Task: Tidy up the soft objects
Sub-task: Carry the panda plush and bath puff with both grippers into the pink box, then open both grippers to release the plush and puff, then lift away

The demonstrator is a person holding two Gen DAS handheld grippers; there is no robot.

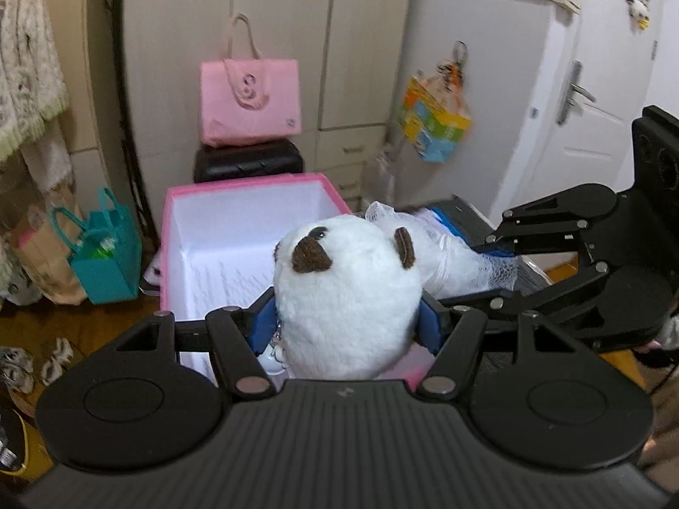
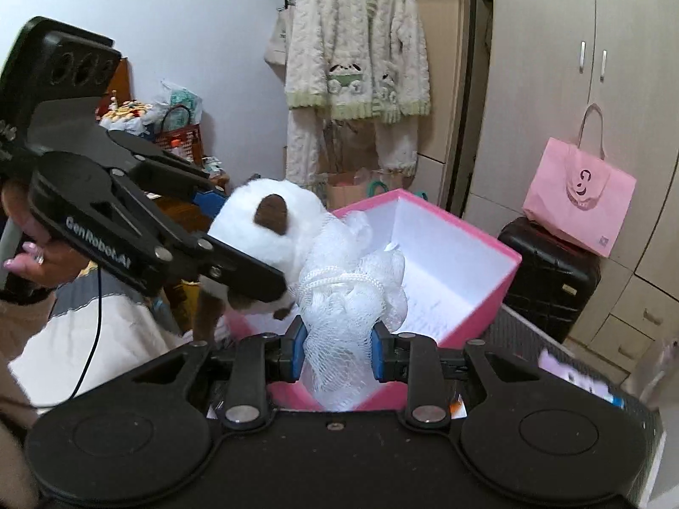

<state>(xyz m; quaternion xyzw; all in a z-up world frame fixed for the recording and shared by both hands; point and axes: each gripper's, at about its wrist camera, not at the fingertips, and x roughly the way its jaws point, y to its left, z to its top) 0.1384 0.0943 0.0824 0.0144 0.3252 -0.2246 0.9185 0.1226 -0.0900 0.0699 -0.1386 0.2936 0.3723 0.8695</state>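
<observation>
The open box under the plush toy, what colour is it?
The box is pink outside and white inside, seen best from the right wrist camera.

The wood floor holds a teal bag and a brown paper bag side by side. Some shoes lie near them. A black suitcase stands on the floor, and a pink bag sits on top.

L wrist cam sat close behind its tool, facing the wardrobe; R cam looked from the right, leftward. Both shared the pink box and pink bag.
</observation>
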